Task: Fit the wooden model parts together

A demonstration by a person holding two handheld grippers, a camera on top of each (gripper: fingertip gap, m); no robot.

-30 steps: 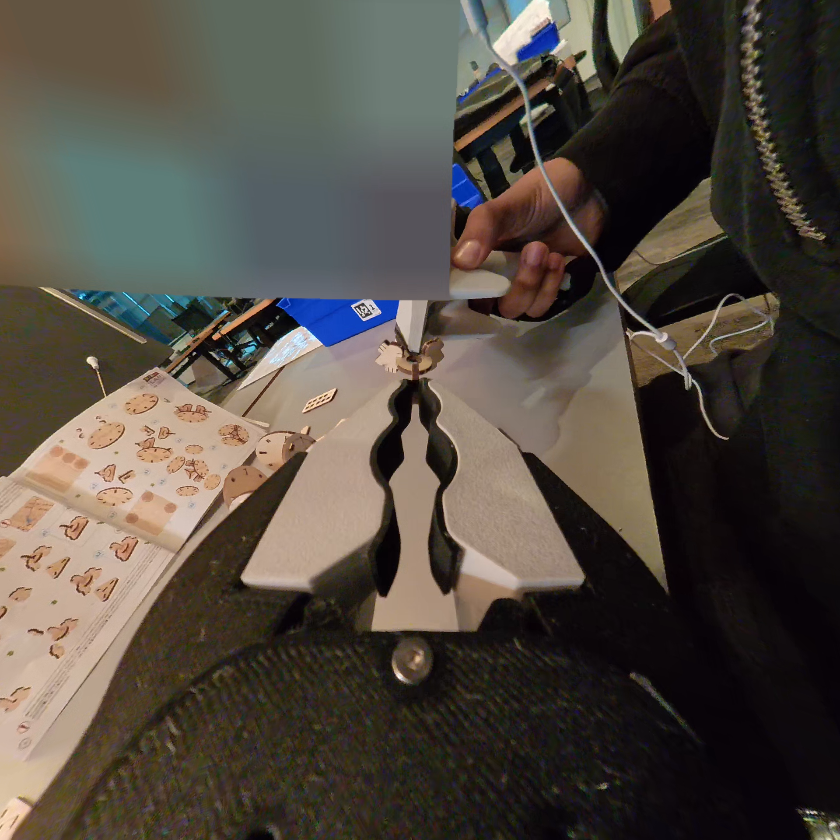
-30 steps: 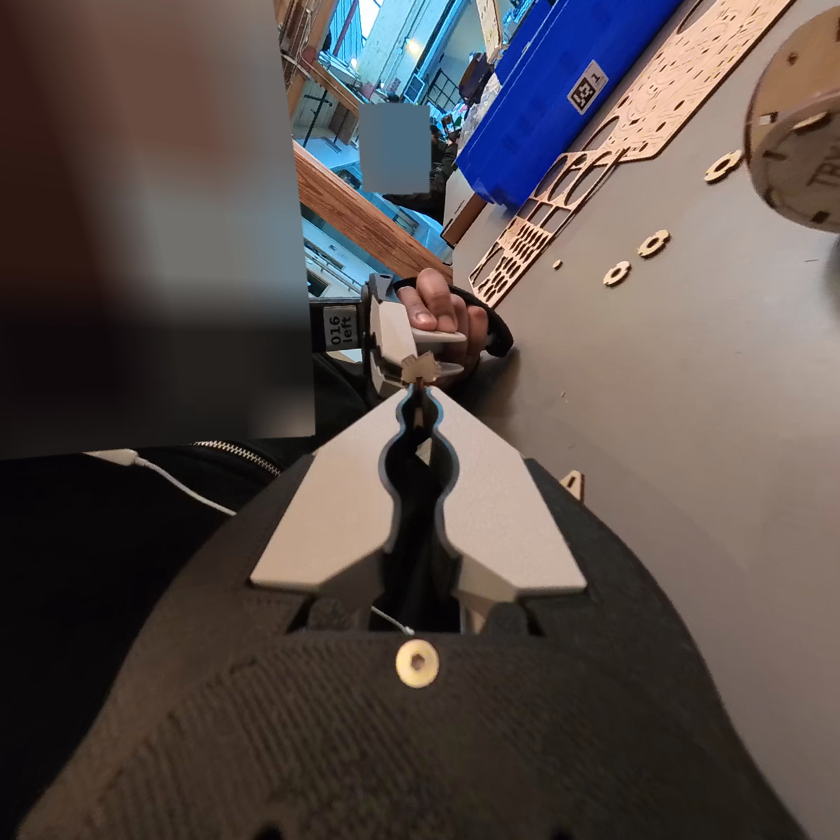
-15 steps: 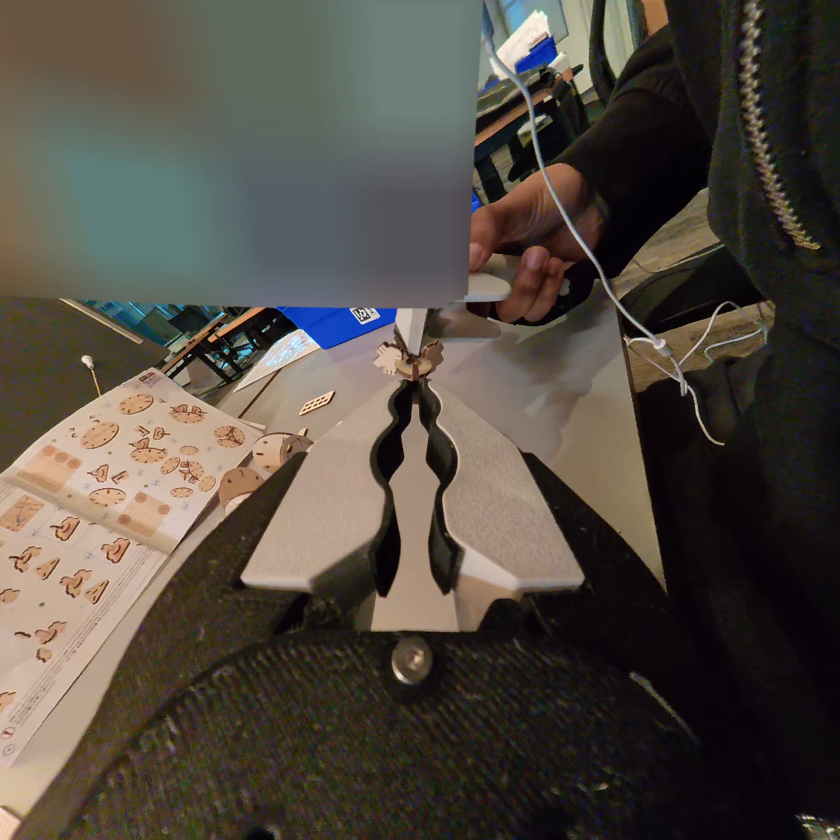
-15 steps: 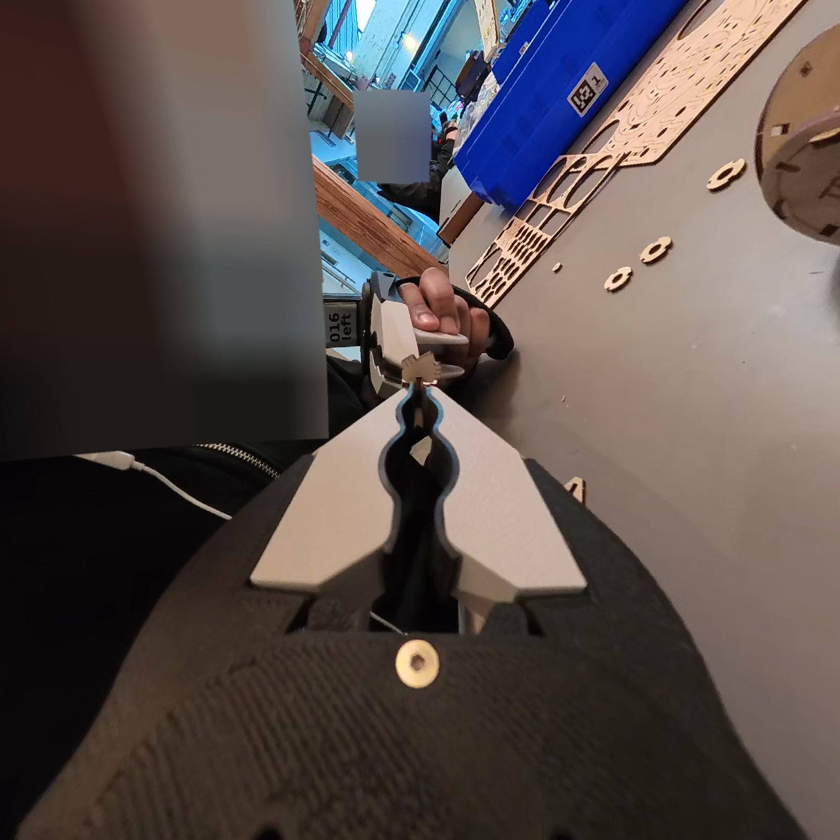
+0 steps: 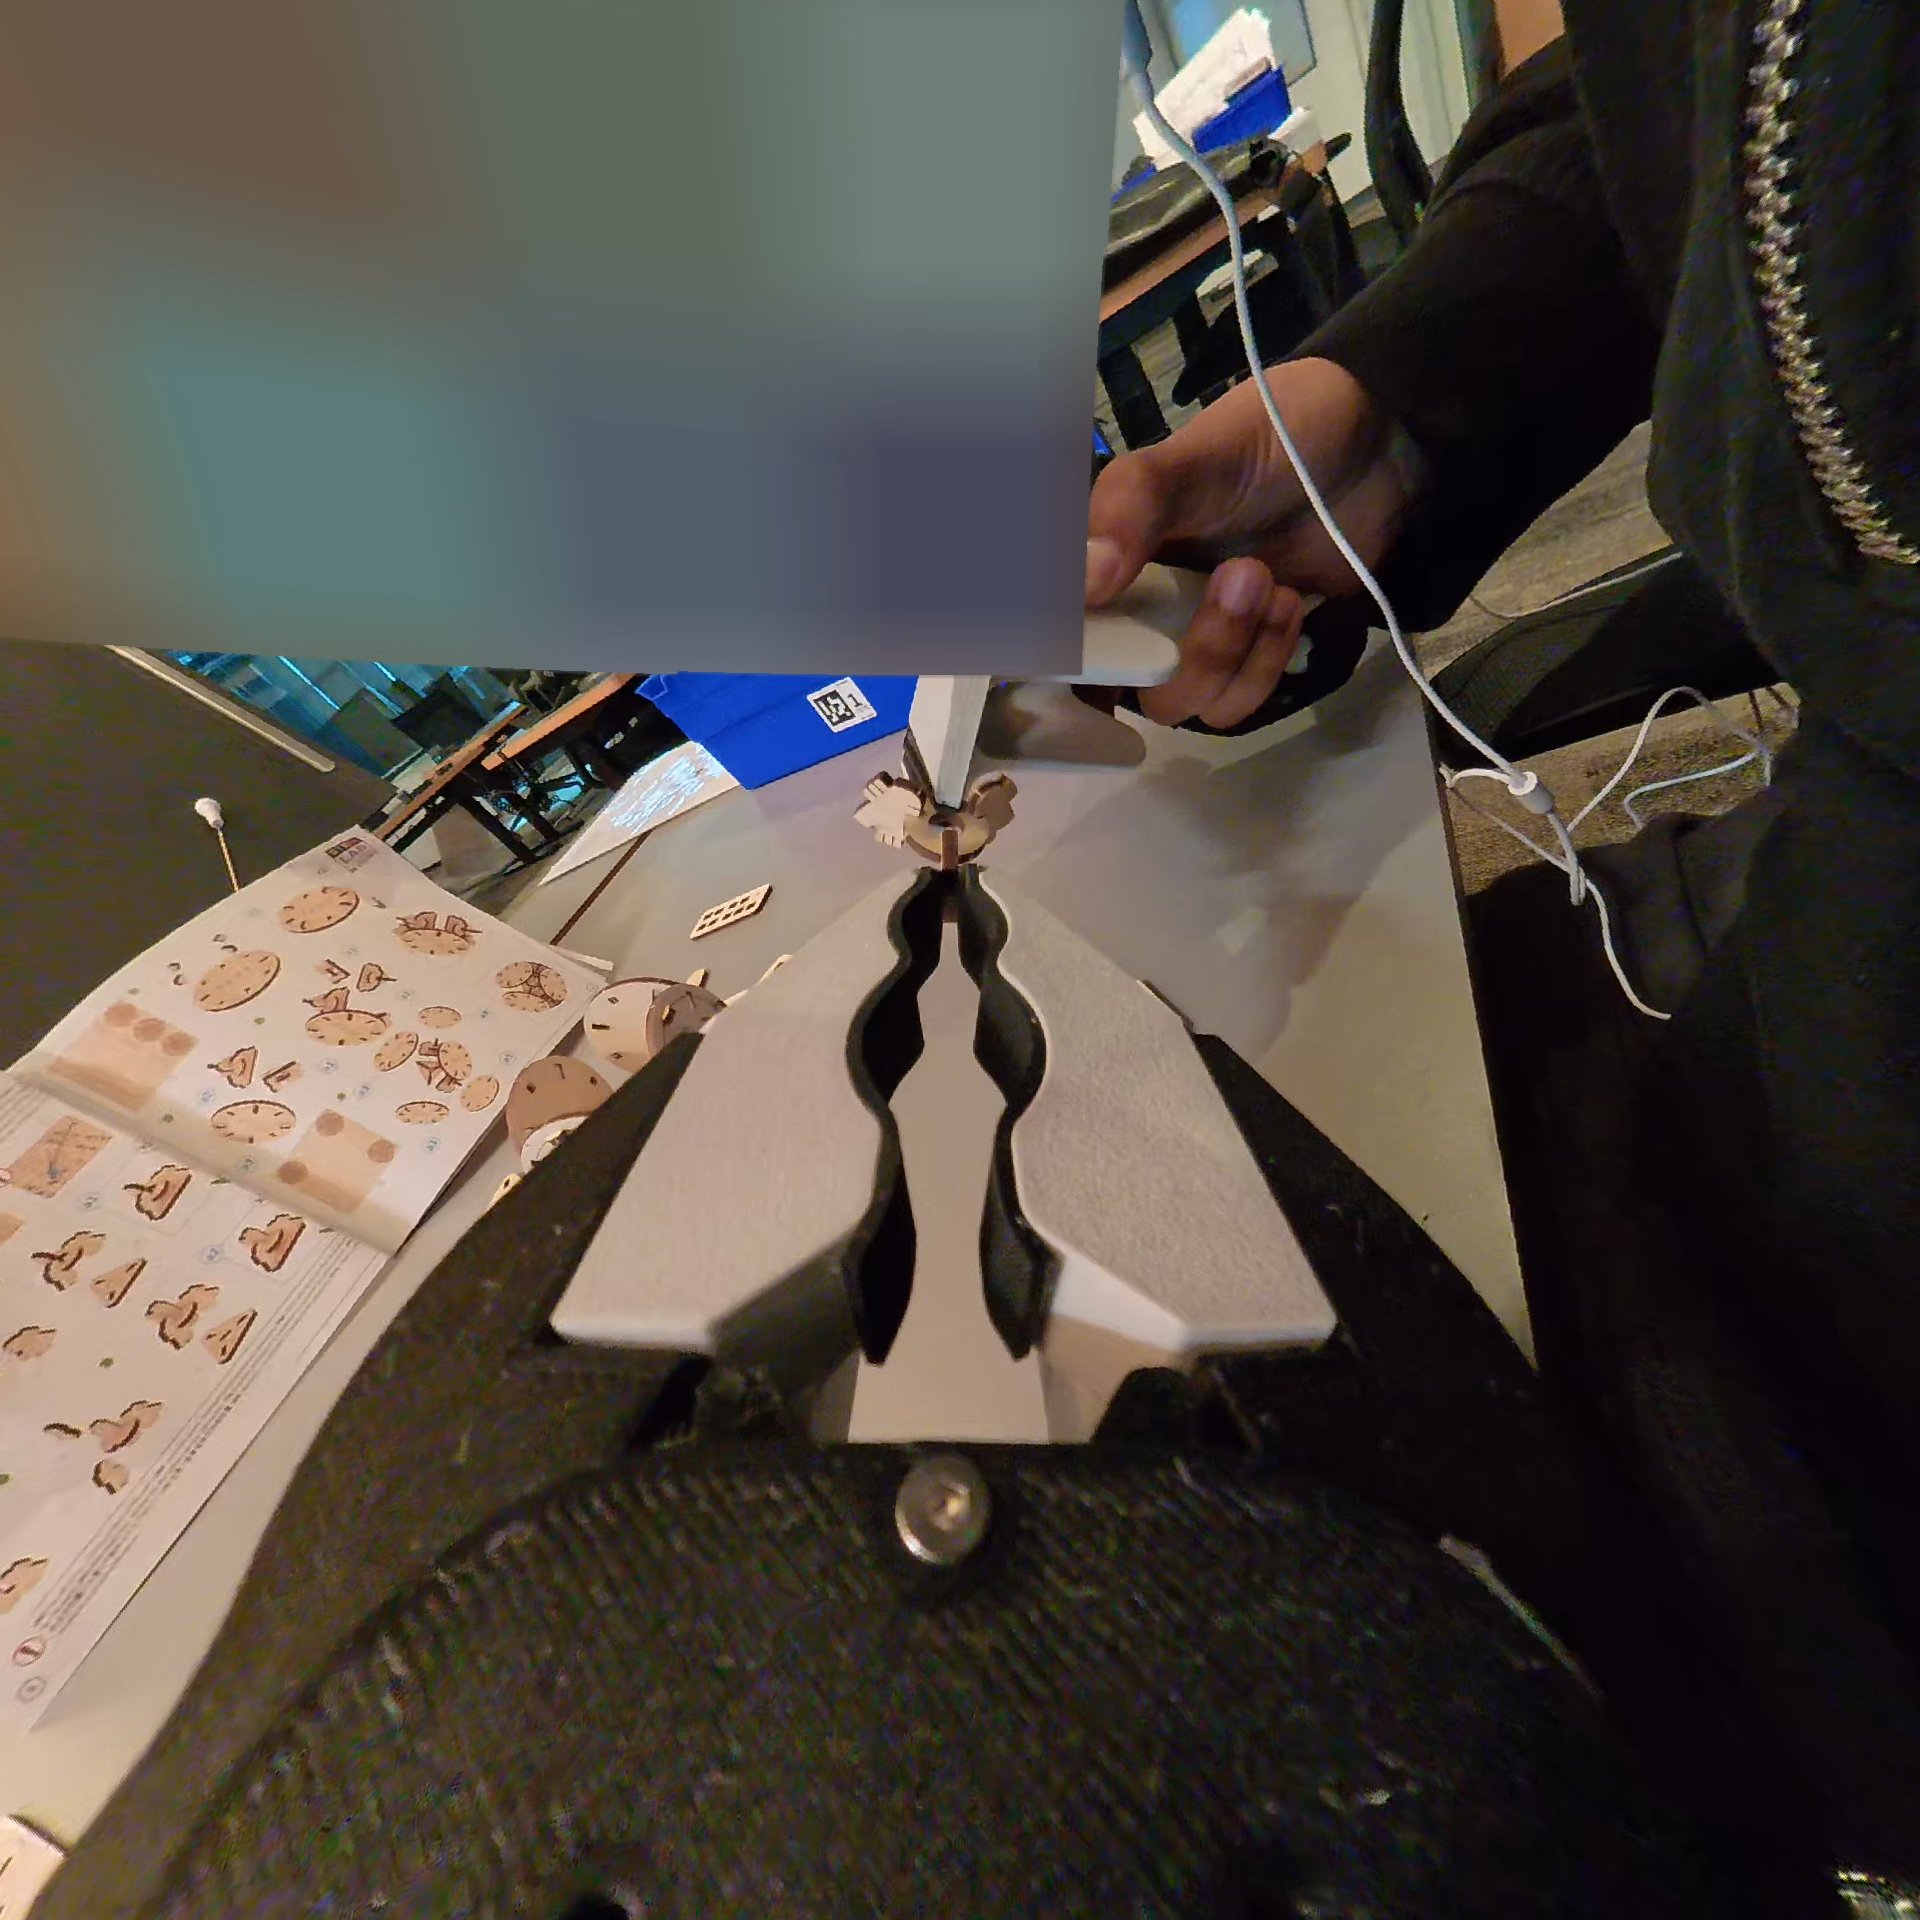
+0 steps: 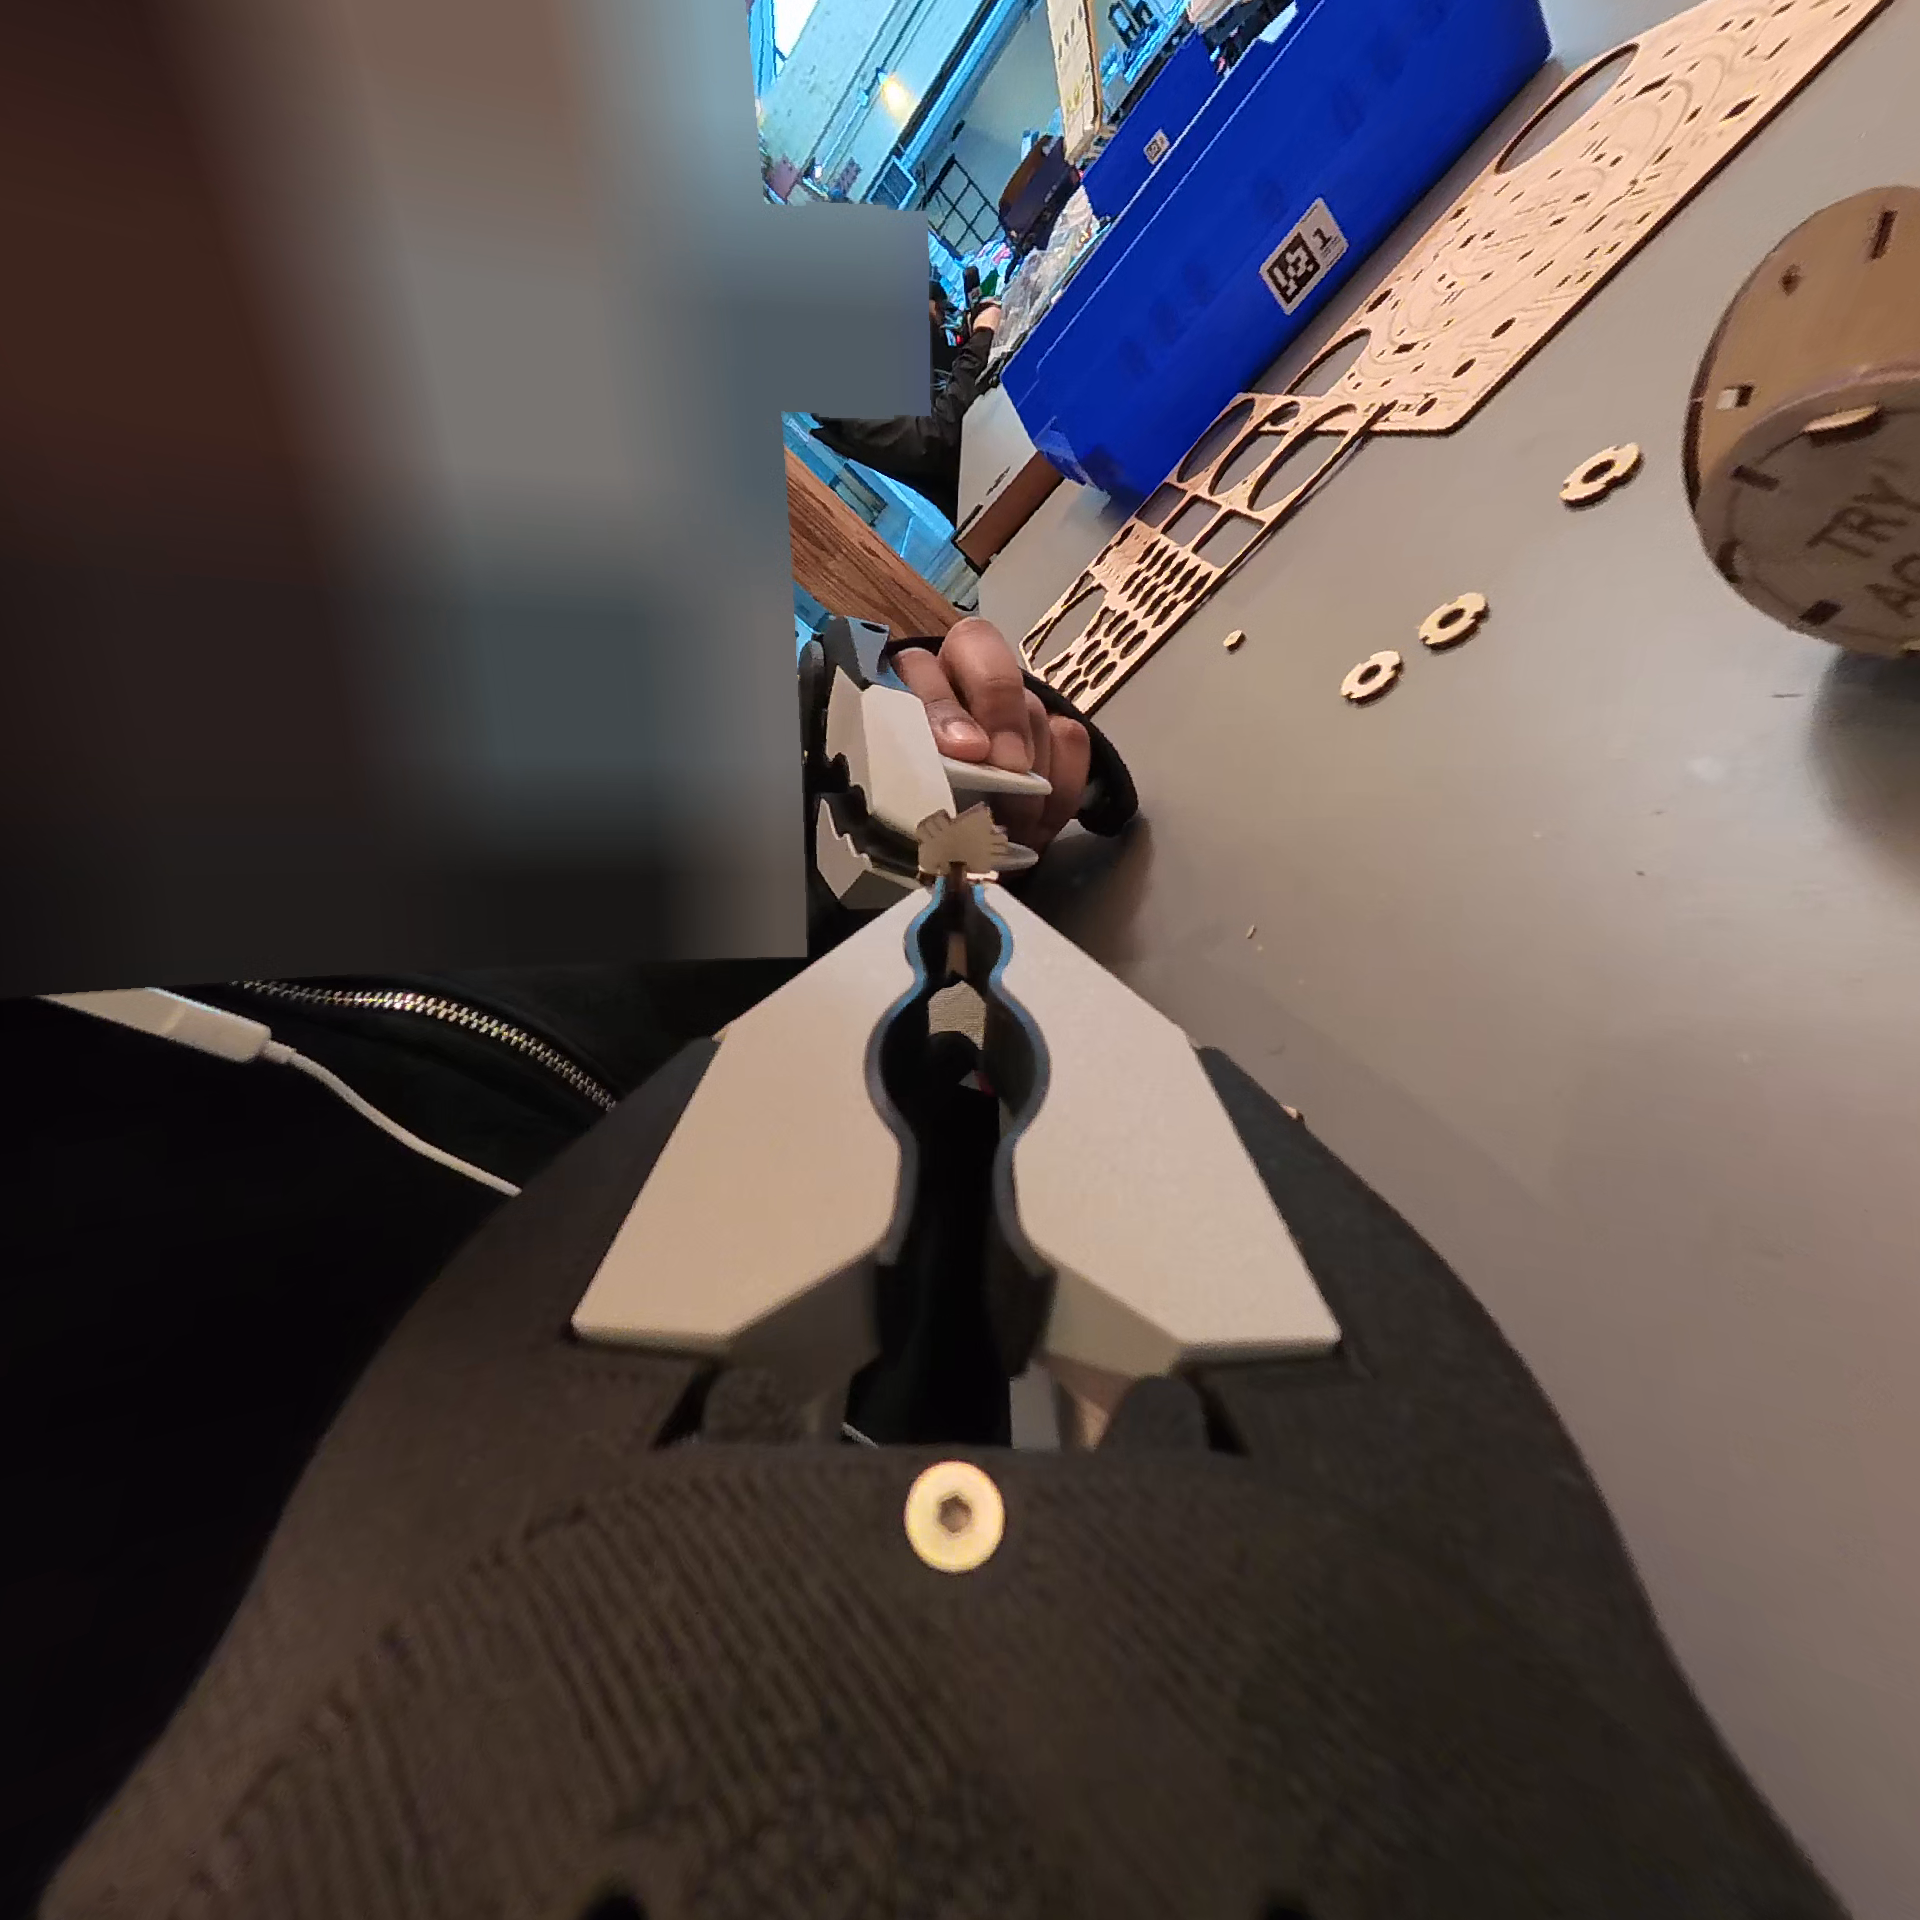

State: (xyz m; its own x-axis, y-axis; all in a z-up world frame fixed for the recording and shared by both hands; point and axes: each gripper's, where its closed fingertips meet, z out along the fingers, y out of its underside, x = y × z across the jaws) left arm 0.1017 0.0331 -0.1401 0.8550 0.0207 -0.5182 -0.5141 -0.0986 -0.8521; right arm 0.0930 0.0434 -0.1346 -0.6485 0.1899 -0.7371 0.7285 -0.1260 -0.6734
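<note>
Left gripper (image 5: pixel 943 883) fingers pinching thin peg of small pale wooden winged piece (image 5: pixel 935 816) at frame centre, right gripper (image 6: pixel 958 894) fingertips nipping same piece from above.

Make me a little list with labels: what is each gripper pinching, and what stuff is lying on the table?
Left gripper: shut on the stem of a small wooden puzzle assembly.
Right gripper: shut on the same assembly, from the opposite side.
Assembly: a round disc with toothed leaf-shaped bits, held above the grey table.
Hand: holds the right gripper.
Paper: picture instruction sheet at left.
Wood sheet: punched-out plywood panel.
Small bits: wooden rings.
Drum: round wooden part.
Box: blue bin.
</note>
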